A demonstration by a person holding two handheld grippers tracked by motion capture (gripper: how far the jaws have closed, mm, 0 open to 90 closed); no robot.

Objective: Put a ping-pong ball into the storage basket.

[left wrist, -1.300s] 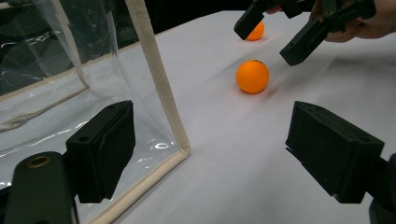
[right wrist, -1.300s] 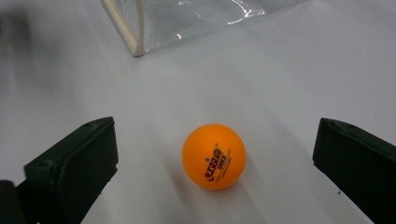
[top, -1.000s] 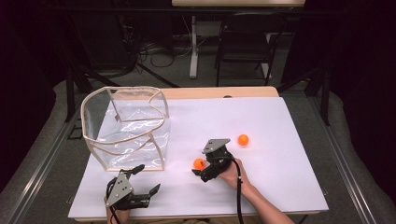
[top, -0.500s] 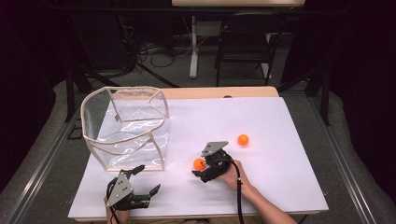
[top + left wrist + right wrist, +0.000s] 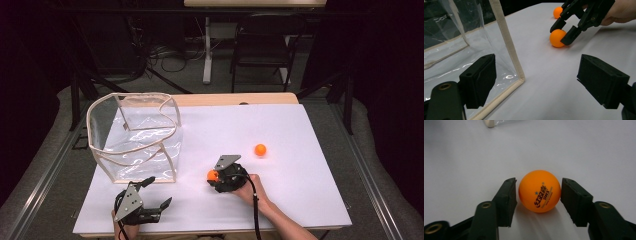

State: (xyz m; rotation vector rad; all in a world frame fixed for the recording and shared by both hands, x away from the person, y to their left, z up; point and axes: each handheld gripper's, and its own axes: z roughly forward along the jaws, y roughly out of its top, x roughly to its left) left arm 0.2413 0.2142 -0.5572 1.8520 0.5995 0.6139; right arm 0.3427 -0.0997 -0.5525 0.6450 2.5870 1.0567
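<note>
An orange ping-pong ball [image 5: 539,191] lies on the white table sheet [image 5: 300,190], right of centre near the front. My right gripper [image 5: 215,176] is down at the sheet; its jaws have just been closing with this ball between them, and both pads [image 5: 507,200] now press its sides. From the left gripper view the same ball [image 5: 557,38] sits pinched in the right gripper [image 5: 561,33]. A second orange ball [image 5: 260,149] rests loose farther back and to the right. My left gripper [image 5: 159,191] lies at the front left, open and empty.
A clear plastic bin with a cream frame [image 5: 135,147] stands on the left of the sheet, its front corner [image 5: 506,42] just ahead of the left gripper. The sheet's front edge runs close behind both hands. Chairs and cables lie beyond the table.
The right gripper has stayed over the orange ball with only a slight shift. The left gripper, the bin and the loose ball have not moved.
</note>
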